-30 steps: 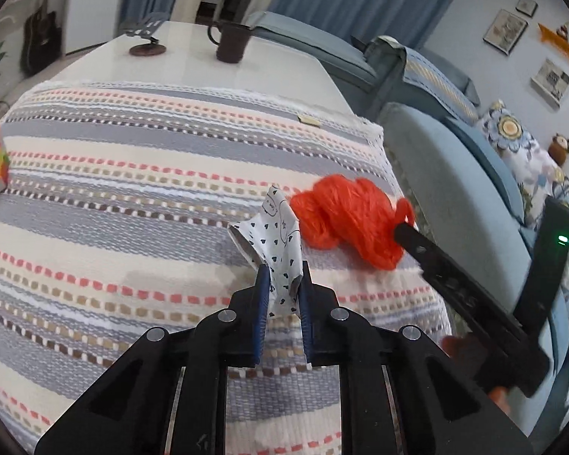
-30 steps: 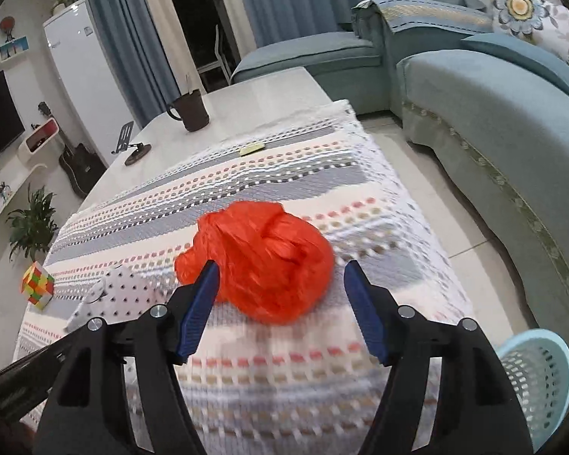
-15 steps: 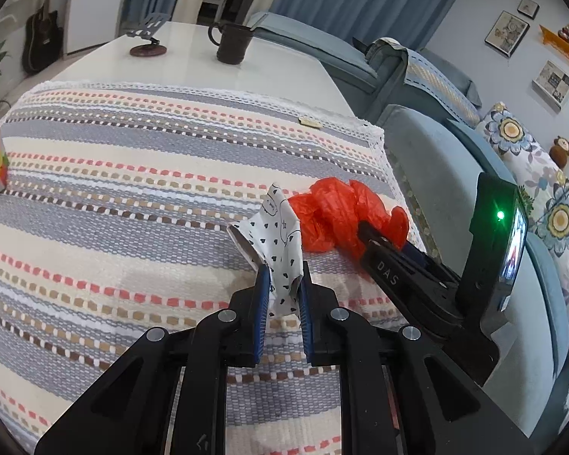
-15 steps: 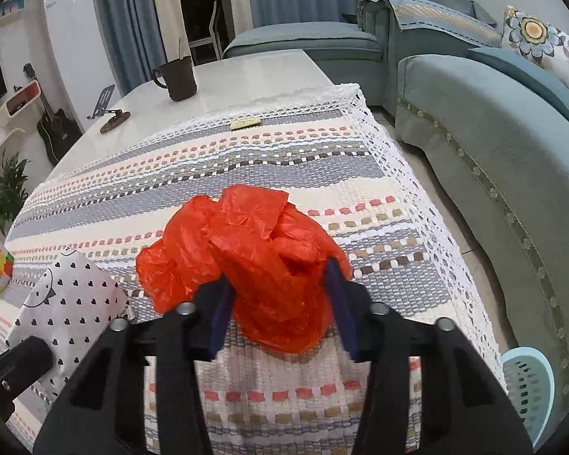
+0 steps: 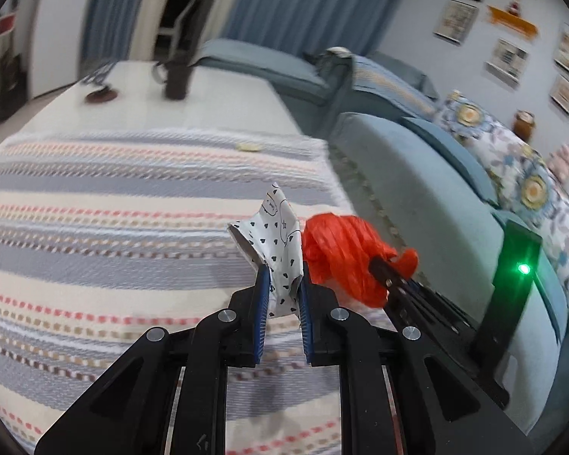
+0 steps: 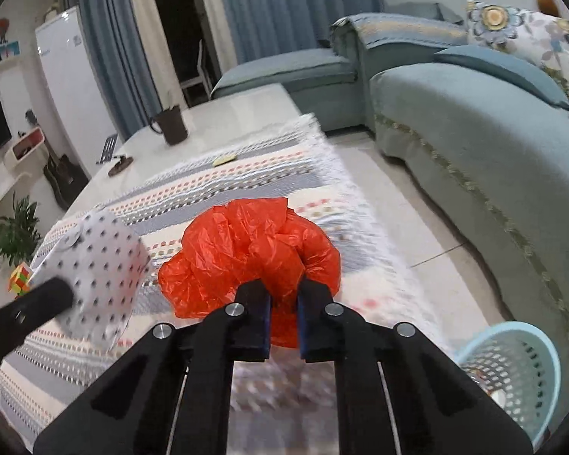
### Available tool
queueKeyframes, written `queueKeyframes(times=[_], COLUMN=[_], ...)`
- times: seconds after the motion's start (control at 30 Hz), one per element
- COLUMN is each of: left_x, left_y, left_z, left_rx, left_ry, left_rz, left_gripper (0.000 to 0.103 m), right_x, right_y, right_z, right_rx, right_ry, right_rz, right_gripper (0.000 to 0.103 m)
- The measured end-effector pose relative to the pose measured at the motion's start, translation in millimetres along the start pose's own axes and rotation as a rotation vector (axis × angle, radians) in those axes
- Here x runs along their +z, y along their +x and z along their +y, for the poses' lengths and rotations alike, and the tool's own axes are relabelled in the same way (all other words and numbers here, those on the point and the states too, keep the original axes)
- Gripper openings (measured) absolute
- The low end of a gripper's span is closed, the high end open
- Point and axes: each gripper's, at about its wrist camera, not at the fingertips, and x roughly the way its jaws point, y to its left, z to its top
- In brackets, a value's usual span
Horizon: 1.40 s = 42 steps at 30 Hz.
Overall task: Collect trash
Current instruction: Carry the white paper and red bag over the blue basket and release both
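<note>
Left wrist view: the left gripper (image 5: 282, 284) has its blue-padded fingers (image 5: 262, 288) clamped on a white paper wrapper (image 5: 275, 242) printed with little black hearts, and the wrapper stands up out of the grip, its top corner folded over. Just to its right sits the crumpled red plastic bag (image 5: 345, 250), touching the wrapper's edge, with the right gripper (image 5: 383, 265) biting into it from the right side; the dark body behind carries a lit green light. Underneath is the striped cloth (image 5: 113, 235) spread over the surface, and whether the held pieces touch it cannot be told here. Far back on the bare part of the surface, blurred, a dark mug (image 5: 176, 83). The blue sofa (image 5: 417, 174) runs along the right.

Right wrist view: the right gripper (image 6: 284, 303) has its fingers (image 6: 263, 314) pinched close together on a fold of the red plastic bag (image 6: 254, 250), which balloons out above and to both sides of them. The heart-print wrapper (image 6: 98, 265) is at left, just beside the bag, with the left gripper's dark tip (image 6: 49, 295) against it. A colourful cube (image 6: 19, 280) peeks out at the cloth's far left. Down on the floor at lower right stands a light-blue perforated basket (image 6: 519, 364), beside the surface and below the sofa (image 6: 474, 121).
</note>
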Motion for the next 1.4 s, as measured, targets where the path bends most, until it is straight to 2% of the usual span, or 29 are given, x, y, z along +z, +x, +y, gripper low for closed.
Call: queueKeyframes(times=[0.1, 0.33, 0.43, 0.53, 0.6, 0.8, 0.87, 0.93, 1.0, 1.07, 1.2, 1.33, 1.4], left_x=[-5.4, -41.7, -63.9, -82.8, -92.6, -123.3, -132.2, -136.8, -140.4, -140.3, -130.1, -115.3, -109.9], left_y=[-2.7, -7.0, -2.5, 7.6, 14.2, 51.1, 64.3, 72.0, 74.7, 73.5, 54.6, 18.4, -5.9], left_z=[-26.2, -112.9, -148.7, -177.7, -192.0, -222.2, -223.9, -221.7, -217.6, -212.5, -200.7, -187.1, -179.2], left_rx=[-0.056, -0.25, -0.323, -0.368, -0.388, -0.387, -0.383, -0.374, -0.367, -0.36, -0.343, -0.331, -0.31], left_ry=[0.051, 0.222, 0.288, 0.329, 0.347, 0.414, 0.423, 0.422, 0.422, 0.417, 0.404, 0.391, 0.382], left_rz=[-0.01, 0.018, 0.058, 0.107, 0.136, 0.242, 0.282, 0.299, 0.308, 0.314, 0.293, 0.232, 0.179], left_gripper=[0.013, 0.013, 0.013, 0.013, 0.013, 0.015, 0.024, 0.042, 0.044, 0.048, 0.056, 0.065, 0.071], right_x=[-3.4, -17.7, -28.9, -45.1, -54.7, -84.4, -91.0, -96.3, -102.9, -107.2, -106.5, -96.4, -89.7], right_y=[-33.8, -111.9, -139.1, -157.5, -160.8, -145.1, -138.5, -131.9, -127.5, -127.0, -137.7, -162.9, -182.1], right_z=[-23.3, -90.7, -122.7, -152.9, -169.6, -217.5, -227.2, -234.9, -241.7, -244.6, -237.6, -214.3, -195.8], right_rx=[-0.032, -0.147, -0.213, -0.313, -0.341, -0.398, -0.413, -0.423, -0.421, -0.425, -0.414, -0.407, -0.396], right_ry=[0.024, 0.112, 0.147, 0.157, 0.181, 0.263, 0.279, 0.295, 0.317, 0.333, 0.34, 0.306, 0.275], right_rz=[-0.037, -0.099, -0.093, -0.064, -0.035, 0.084, 0.113, 0.143, 0.161, 0.166, 0.149, 0.096, 0.053], right_gripper=[0.008, 0.008, 0.008, 0.008, 0.008, 0.009, 0.011, 0.015, 0.016, 0.022, 0.026, 0.051, 0.053])
